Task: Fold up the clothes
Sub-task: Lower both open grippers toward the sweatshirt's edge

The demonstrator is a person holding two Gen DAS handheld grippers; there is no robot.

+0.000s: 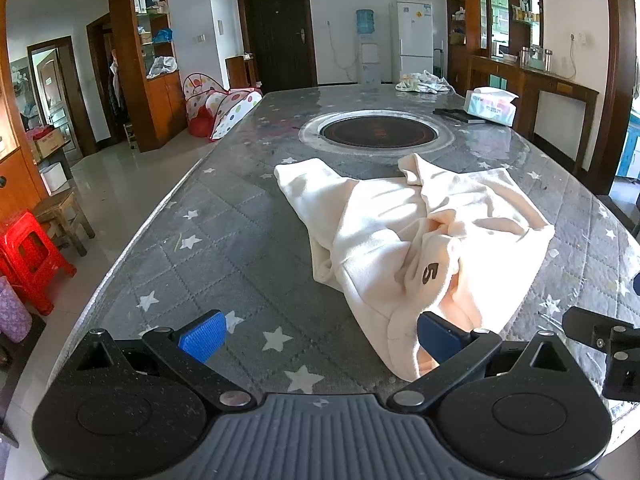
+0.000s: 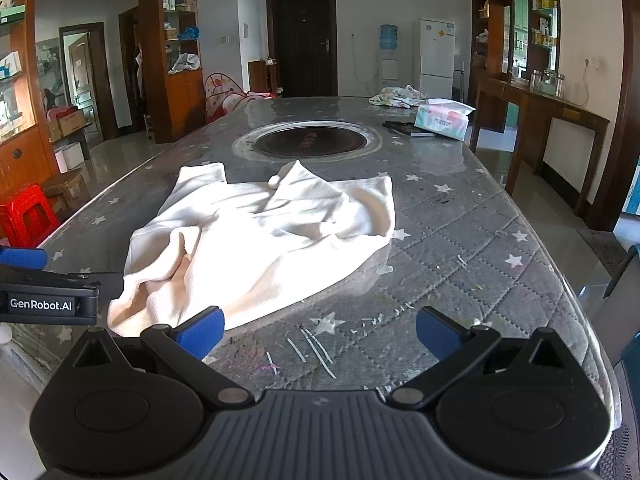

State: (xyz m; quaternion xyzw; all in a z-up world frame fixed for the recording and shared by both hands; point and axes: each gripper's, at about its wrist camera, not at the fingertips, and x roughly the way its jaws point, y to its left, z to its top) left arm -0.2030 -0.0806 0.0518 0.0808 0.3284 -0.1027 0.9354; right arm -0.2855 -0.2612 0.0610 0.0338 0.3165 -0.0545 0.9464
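A long star-patterned table (image 2: 460, 248) is stretching ahead of both tongs. A crumpled cream garment (image 2: 264, 240) is lying unfolded on it, so folding is only beginning; next, each tong needs a near edge. The left gripper (image 1: 320, 338) is gaping wide, empty, garment overlapping its right finger. The right gripper (image 2: 320, 332) is gaping too, garment just ahead-left.

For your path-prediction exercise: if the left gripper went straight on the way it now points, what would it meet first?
Probably the cream garment: its near hem already lies by the open left gripper, against the right-hand finger. Dead centre is bare table cover first; depth is unclear.
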